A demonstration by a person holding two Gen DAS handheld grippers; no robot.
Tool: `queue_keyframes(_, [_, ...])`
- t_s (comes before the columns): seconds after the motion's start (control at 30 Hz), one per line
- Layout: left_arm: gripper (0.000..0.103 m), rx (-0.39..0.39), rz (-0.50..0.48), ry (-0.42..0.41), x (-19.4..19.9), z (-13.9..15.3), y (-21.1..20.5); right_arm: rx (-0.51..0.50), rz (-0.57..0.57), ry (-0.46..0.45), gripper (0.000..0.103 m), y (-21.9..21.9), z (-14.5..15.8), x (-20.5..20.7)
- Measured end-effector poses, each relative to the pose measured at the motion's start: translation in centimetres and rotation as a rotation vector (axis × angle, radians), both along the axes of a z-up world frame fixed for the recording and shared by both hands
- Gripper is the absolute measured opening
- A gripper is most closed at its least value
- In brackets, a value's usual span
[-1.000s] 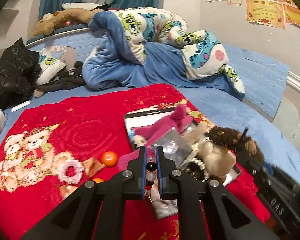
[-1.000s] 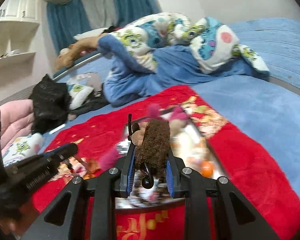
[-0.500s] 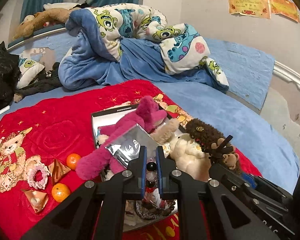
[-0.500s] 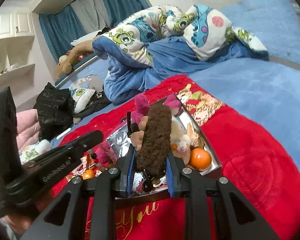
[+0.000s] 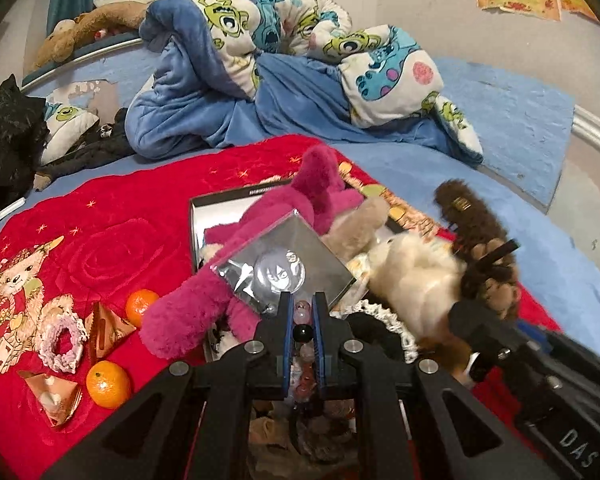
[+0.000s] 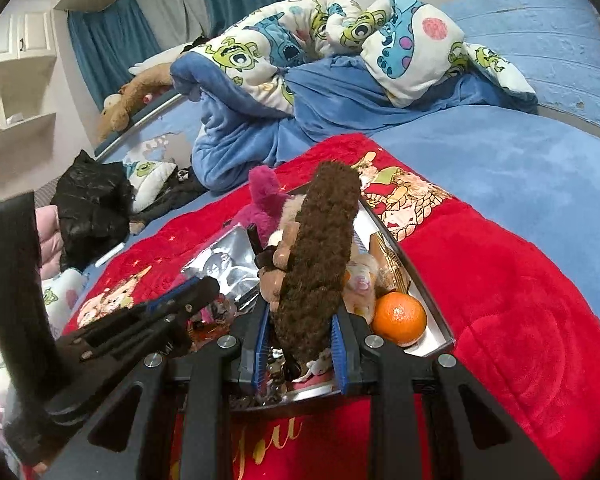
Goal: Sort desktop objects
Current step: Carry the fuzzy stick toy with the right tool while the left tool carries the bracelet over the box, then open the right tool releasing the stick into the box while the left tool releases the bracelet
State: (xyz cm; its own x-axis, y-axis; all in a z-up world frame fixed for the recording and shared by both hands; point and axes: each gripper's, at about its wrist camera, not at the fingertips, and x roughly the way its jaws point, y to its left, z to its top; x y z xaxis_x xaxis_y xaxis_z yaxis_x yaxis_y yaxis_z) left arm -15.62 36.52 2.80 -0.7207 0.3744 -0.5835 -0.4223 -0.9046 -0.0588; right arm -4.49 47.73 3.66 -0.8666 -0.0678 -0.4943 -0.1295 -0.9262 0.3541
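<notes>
While both of my loads hang over the box (image 5: pixel 196 216), I judge the step in hand to be the drop-off: carrying sorted things to the tray on the red blanket (image 5: pixel 112 216). My left gripper (image 5: pixel 300 320) is pinched nearly closed on a string of beads (image 5: pixel 302 332), one black bead showing between the blue pads. My right gripper (image 6: pixel 300 344) is clamped on a brown plush toy (image 6: pixel 320 256), which stands up from the jaws above the box's near end, beside an orange (image 6: pixel 399 318) already inside. The box is crowded (a pink plush (image 5: pixel 260 264), a silver packet (image 5: pixel 284 268) and a cream plush (image 5: pixel 412 276) fill most of it). The next move, as I see it, calls for lowering each load to a free pocket and parting the pads; the plush may topple off the heap. Two oranges (image 5: pixel 108 384), a scrunchie (image 5: pixel 62 338) and gold pyramids (image 5: pixel 54 400) lie outside on the blanket, unsorted.
</notes>
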Motion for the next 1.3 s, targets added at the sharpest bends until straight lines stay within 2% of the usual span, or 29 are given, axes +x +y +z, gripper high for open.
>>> queue_keyframes(0.33, [0.010, -0.032, -0.010, 0.028, 0.0, -1.6, 0.8, 0.099, -0.037, -0.092, 0.024, -0.5, -1.8, -1.8])
queue_keyframes(0.8, [0.011, -0.002, -0.024, -0.001, 0.1, -1.9, 0.7, 0.091, -0.026, -0.109, 0.025, -0.3, -2.1, -1.8])
queue_keyframes(0.97, [0.029, 0.011, -0.035, -0.034, 0.1, -1.7, 0.1, 0.113, -0.035, -0.113, 0.030, -0.6, -1.7, -1.7])
queue_keyframes(1.07, [0.034, 0.032, -0.039, -0.059, 0.0, -1.4, -0.6, 0.127, -0.073, -0.117, 0.043, -0.6, -1.4, -1.4])
queue_keyframes(1.1, [0.044, 0.038, -0.033, -0.069, -0.1, -1.3, -0.9, 0.122, -0.083, -0.115, 0.050, -0.4, -1.3, -1.2])
queue_keyframes(1.13, [0.062, 0.035, -0.013, -0.073, -0.2, -1.3, -1.2, 0.119, -0.092, -0.110, 0.055, -0.3, -1.1, -1.0])
queue_keyframes(1.17, [0.072, 0.022, 0.019, -0.073, -0.4, -1.2, -1.6, 0.117, -0.099, -0.108, 0.058, -0.2, -1.0, -0.9])
queue_keyframes(1.2, [0.088, 0.012, 0.046, -0.072, -0.6, -1.2, -2.0, 0.113, -0.111, -0.108, 0.064, -0.1, -1.0, -0.8])
queue_keyframes(1.23, [0.095, 0.023, 0.057, -0.071, -0.7, -1.2, -2.6, 0.107, -0.123, -0.110, 0.071, 0.2, -0.9, -0.6])
queue_keyframes(1.27, [0.097, 0.036, 0.059, -0.074, -0.8, -1.2, -3.0, 0.099, -0.127, -0.109, 0.076, 0.4, -0.9, -0.5])
queue_keyframes(1.3, [0.099, 0.060, 0.060, -0.085, -1.0, -1.1, -3.5, 0.087, -0.129, -0.108, 0.089, 0.5, -1.0, -0.4])
